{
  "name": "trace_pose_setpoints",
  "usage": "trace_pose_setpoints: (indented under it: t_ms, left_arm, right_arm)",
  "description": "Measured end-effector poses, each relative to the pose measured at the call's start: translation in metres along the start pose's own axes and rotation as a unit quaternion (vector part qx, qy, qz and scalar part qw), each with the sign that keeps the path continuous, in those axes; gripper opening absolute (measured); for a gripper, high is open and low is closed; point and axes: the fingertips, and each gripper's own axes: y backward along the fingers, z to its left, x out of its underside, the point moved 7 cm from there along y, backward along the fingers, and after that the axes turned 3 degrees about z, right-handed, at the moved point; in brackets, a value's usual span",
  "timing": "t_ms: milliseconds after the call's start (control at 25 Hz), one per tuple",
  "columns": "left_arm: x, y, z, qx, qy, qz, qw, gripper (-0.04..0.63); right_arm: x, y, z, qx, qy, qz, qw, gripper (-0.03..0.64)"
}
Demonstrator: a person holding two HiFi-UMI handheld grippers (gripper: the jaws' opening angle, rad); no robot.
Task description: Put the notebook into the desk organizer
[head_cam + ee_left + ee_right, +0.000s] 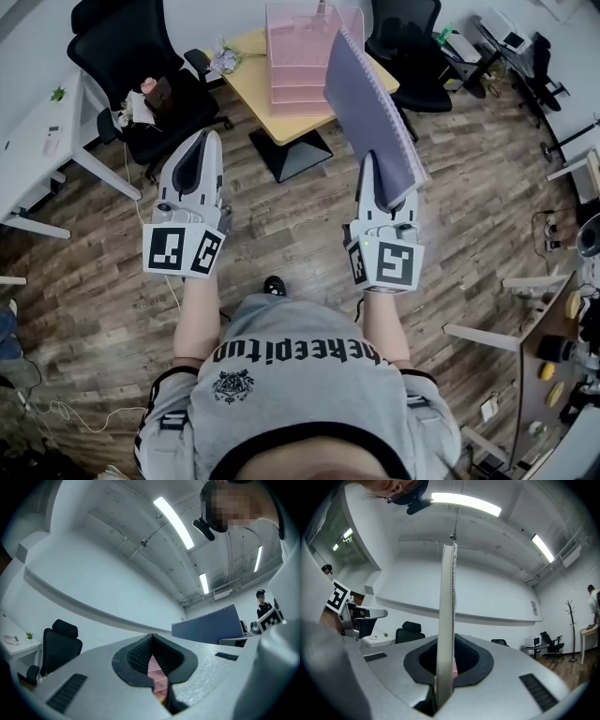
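- Head view: right gripper (373,173) is clamped on the lower edge of the notebook (370,103). The notebook stands upright, its top overlapping the pink organizer (295,56) on the table (246,70) at 12. Left gripper (208,139) at 9 has its jaws together and holds nothing. Open floor (281,225) lies before the table, with chairs (141,56) at 10 and 1.
- Left gripper view: only here do the organizer trays show, through the slit under the touching tips. The notebook is at 3.
- Right gripper view: the notebook is edge-on, with the pads pressing both faces.
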Motion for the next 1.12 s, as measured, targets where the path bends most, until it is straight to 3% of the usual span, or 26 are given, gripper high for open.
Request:
trace_pose_setpoints:
  t_ms: [440,720,840,1120]
  left_arm:
    - [0.017,-0.037,0.032,0.026,0.008,0.007,0.9996,0.003]
    - [0.032,-0.059,0.040,0.028,0.011,0.022,0.9993,0.003]
    - [0.039,-0.067,0.047,0.024,0.009,0.029,0.9993,0.004]
    - [0.058,-0.096,0.061,0.019,0.007,0.050,0.9986,0.003]
  right_arm:
    - [0.013,-0.037,0.004,0.021,0.032,0.016,0.999,0.031]
    - [0.029,-0.067,-0.005,0.022,0.113,0.038,0.993,0.031]
    - [0.040,-0.081,-0.007,0.008,0.168,0.042,0.985,0.031]
    - [0.074,-0.114,-0.012,-0.025,0.288,0.094,0.953,0.031]
